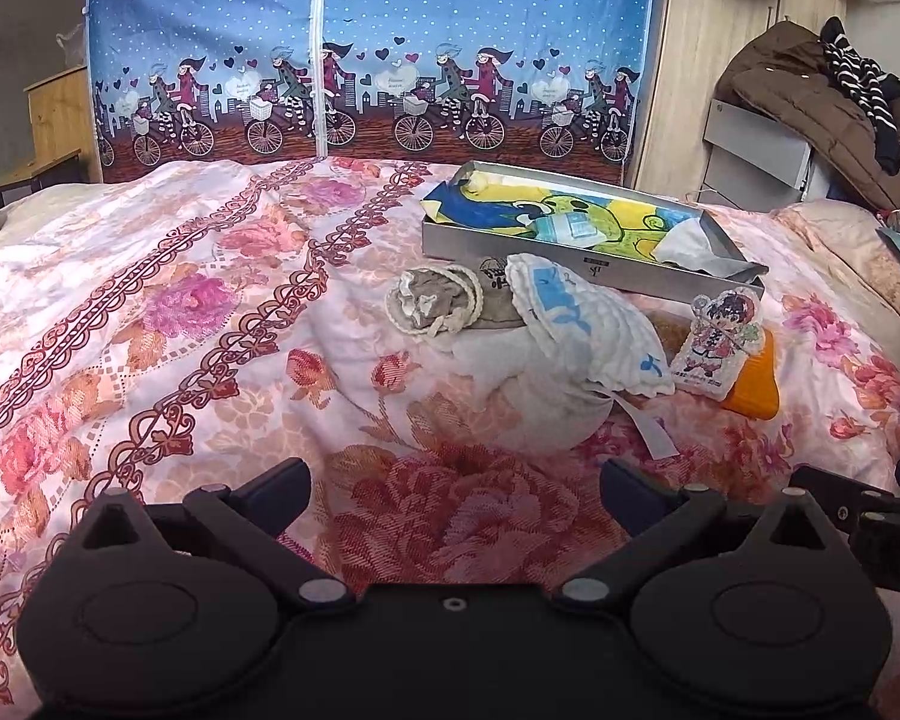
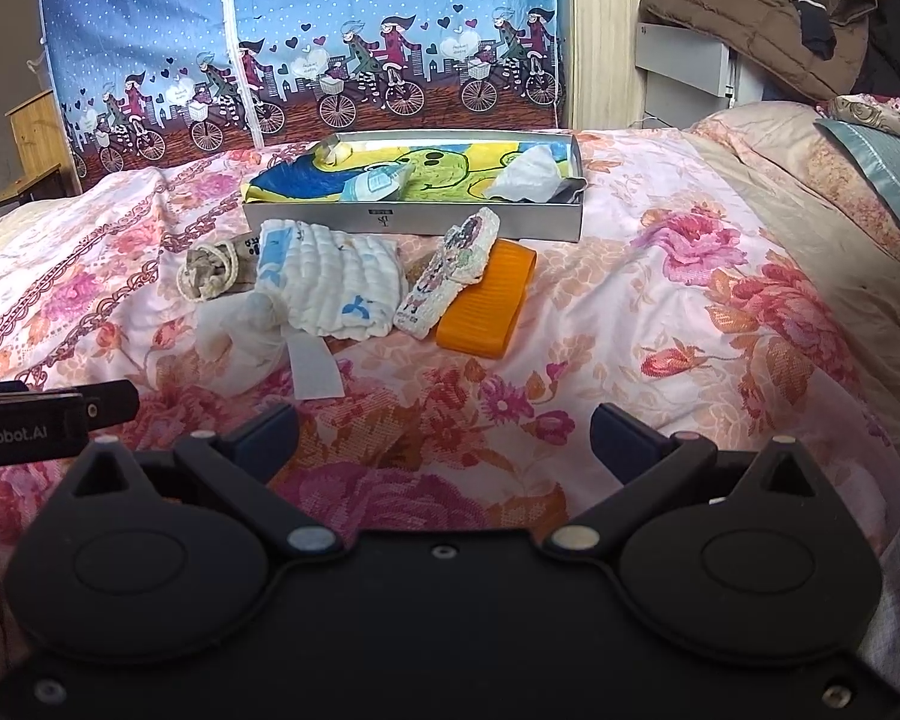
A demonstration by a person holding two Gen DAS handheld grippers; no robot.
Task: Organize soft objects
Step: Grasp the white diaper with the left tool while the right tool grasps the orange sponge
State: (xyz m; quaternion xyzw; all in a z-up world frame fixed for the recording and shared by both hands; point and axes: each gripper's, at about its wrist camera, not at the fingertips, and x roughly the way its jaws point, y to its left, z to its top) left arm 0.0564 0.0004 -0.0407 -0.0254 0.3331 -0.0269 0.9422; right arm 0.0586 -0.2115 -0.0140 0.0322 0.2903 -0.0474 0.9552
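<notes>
A silver box (image 1: 678,285) (image 2: 414,219) lies on the bed, holding a yellow and blue cartoon cloth (image 1: 570,216) (image 2: 426,171) and a white crumpled cloth (image 2: 525,174). In front of it lie a beige drawstring pouch (image 1: 432,300) (image 2: 210,273), a white quilted cloth with blue marks (image 1: 588,330) (image 2: 336,285), a white bag (image 1: 528,390) (image 2: 249,324), a cartoon-print pouch (image 1: 717,339) (image 2: 450,270) and an orange pad (image 1: 753,384) (image 2: 489,303). My left gripper (image 1: 456,492) and right gripper (image 2: 444,432) are open and empty, held over the bedspread short of the pile.
A floral bedspread (image 1: 180,300) (image 2: 720,300) covers the bed. A blue bicycle-print fabric wardrobe (image 1: 360,60) (image 2: 300,48) stands behind. A brown coat (image 1: 810,108) (image 2: 750,12) lies on a grey unit at right. A wooden shelf (image 1: 54,120) stands at left.
</notes>
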